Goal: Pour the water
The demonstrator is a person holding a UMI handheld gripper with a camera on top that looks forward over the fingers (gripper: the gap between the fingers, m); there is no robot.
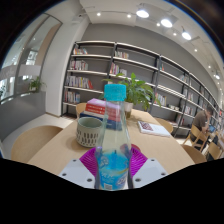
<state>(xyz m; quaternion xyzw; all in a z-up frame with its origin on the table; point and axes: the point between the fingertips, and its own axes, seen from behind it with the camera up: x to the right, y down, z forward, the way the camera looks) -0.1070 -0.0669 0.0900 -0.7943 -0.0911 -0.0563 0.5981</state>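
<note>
Standing upright between the pink pads (92,158), the water bottle (114,135) is clamped by the gripper (113,168), just short of the cup (90,131) on the table (55,150); slow tilting over the rim is advised.

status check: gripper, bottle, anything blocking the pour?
Gripper shut on clear plastic water bottle with blue cap, upright. Woven grey cup just beyond on wooden table, left of bottle. Nothing between them.
</note>
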